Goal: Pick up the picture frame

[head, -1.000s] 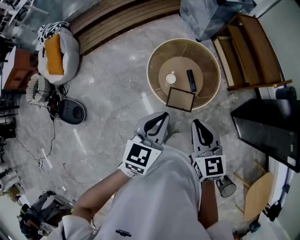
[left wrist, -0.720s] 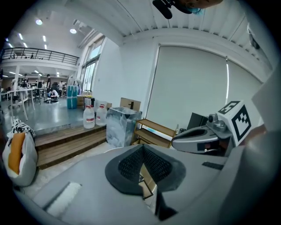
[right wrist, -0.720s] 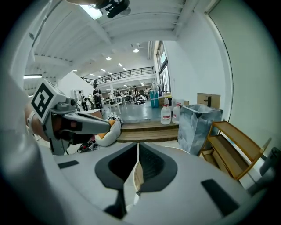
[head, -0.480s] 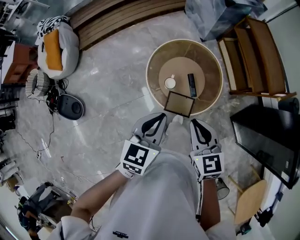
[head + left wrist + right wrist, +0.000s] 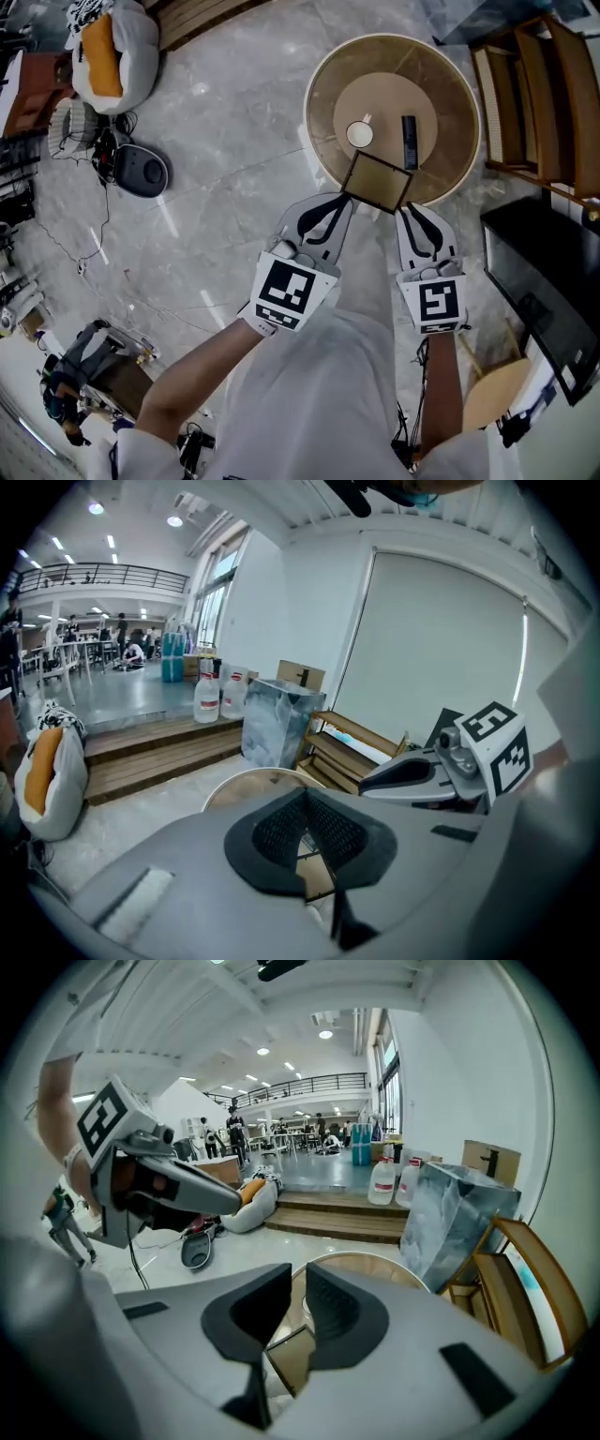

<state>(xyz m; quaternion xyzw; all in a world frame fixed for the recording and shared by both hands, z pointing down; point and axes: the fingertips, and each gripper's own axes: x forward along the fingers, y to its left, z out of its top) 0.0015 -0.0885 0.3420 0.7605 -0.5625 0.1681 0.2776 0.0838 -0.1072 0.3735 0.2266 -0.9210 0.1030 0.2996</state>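
Observation:
The picture frame (image 5: pixel 378 181), dark-edged with a brown panel, lies at the near rim of a round wooden table (image 5: pixel 319 141). A white cup (image 5: pixel 359 134) and a black remote (image 5: pixel 410 142) rest behind it. My left gripper (image 5: pixel 342 201) has its tips just short of the frame's near left edge, jaws together and holding nothing. My right gripper (image 5: pixel 410 210) sits at the frame's near right corner, with only a thin slit between its jaws and nothing in it. The frame (image 5: pixel 314 874) shows below the left gripper (image 5: pixel 302 803), and the frame (image 5: pixel 286 1358) also shows below the right gripper (image 5: pixel 298 1274).
A wooden shelf unit (image 5: pixel 534 94) stands right of the table, with a black screen (image 5: pixel 548 281) nearer me. On the marble floor to the left lie a dark round device (image 5: pixel 141 172) with cables and a white-and-orange cushion (image 5: pixel 103 52). A wooden chair (image 5: pixel 492 394) is at lower right.
The table and frame have come closer in the head view. Both grippers have moved forward, from well short of the table to the frame's near edge.

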